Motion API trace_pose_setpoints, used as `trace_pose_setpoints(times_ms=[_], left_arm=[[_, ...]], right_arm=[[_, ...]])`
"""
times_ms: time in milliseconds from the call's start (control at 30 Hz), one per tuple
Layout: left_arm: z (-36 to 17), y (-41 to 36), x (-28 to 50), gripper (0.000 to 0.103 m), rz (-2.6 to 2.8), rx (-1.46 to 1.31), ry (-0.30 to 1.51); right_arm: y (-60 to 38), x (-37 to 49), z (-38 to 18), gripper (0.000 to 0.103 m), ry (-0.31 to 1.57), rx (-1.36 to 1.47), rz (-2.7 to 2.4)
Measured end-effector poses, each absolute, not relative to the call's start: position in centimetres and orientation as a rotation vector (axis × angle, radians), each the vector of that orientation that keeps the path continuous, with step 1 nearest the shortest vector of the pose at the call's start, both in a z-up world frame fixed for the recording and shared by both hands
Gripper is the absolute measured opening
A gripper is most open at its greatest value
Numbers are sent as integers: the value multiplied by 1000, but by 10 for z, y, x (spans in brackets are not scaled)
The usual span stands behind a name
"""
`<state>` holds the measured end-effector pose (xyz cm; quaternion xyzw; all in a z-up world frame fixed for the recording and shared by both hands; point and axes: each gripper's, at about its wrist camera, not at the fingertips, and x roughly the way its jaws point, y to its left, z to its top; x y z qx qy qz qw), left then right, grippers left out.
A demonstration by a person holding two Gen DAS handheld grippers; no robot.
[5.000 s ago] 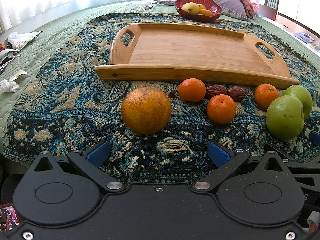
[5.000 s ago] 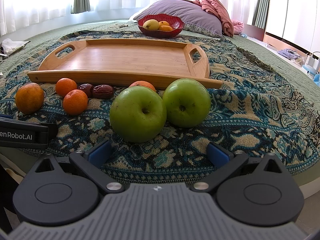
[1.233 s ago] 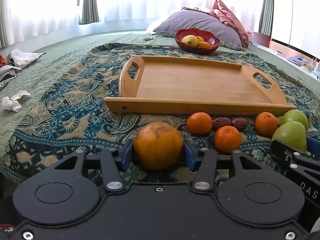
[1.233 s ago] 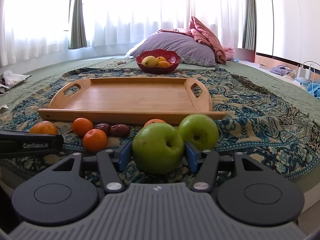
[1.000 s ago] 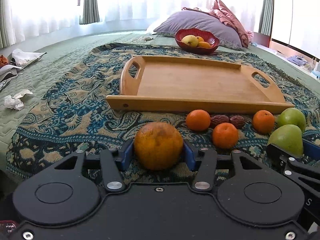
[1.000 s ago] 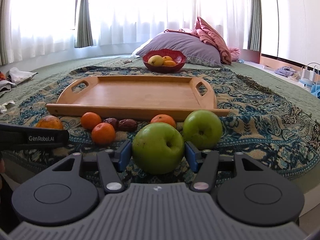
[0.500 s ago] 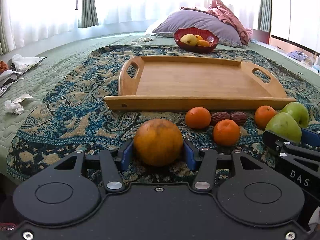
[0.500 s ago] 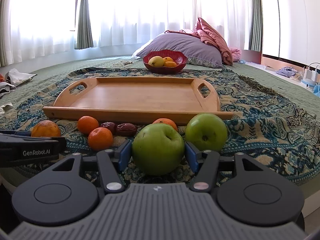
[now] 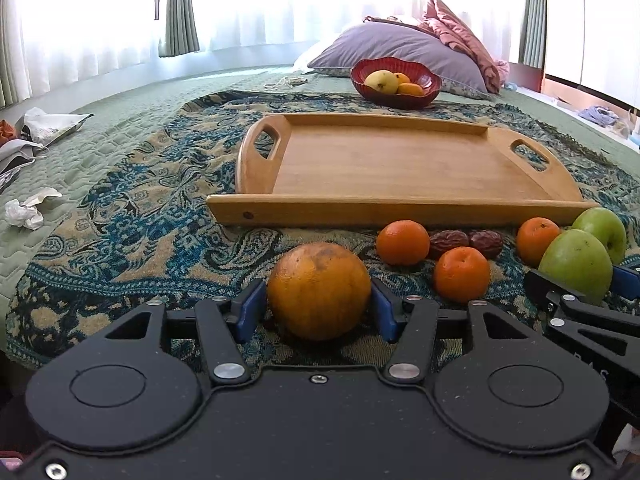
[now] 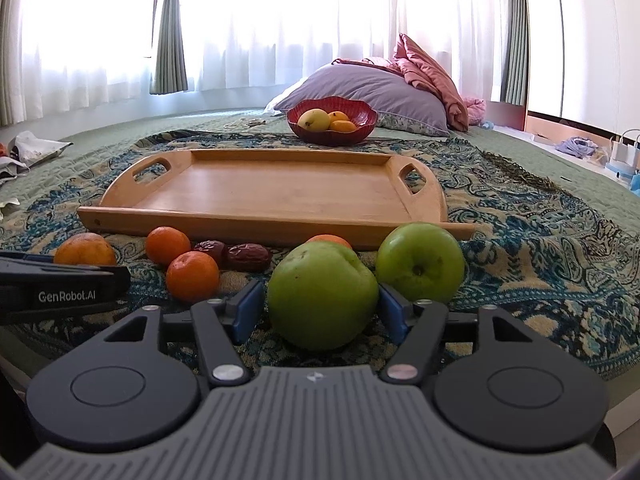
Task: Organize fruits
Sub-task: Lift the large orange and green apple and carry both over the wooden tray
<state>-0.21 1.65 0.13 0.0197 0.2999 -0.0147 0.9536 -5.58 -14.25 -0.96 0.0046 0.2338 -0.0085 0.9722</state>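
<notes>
Two fruits between the jaws, tray [image 10: 276,216] not yet loaded

The right gripper [image 10: 322,308] has just been opening, its jaws spread with the apple [image 10: 322,294] resting on the cloth [image 10: 540,264] between them. The left gripper's [image 9: 319,308] pads touch the orange [image 9: 319,290]; I cannot tell whether they press. A loose hold could let either fruit roll. The second apple [image 10: 420,262] sits just beside the right jaw, with mandarins [image 10: 192,276] and dates [image 10: 248,257] near. The tray's front wall stands in the way.
</notes>
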Motion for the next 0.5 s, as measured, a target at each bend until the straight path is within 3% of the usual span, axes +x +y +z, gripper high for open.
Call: trace_pose_setpoints(times_ms=[167, 267, 500], left_arm=[[2, 13, -3, 49, -28, 61, 599], [4, 9, -6, 49, -23, 79, 589], [15, 5, -10, 49, -46, 79, 570]], right_arm=[[-140, -52, -15, 68, 472, -18, -14], [-141, -52, -15, 61, 465, -18, -23], [-145, -60, -8, 61, 437, -10, 14]])
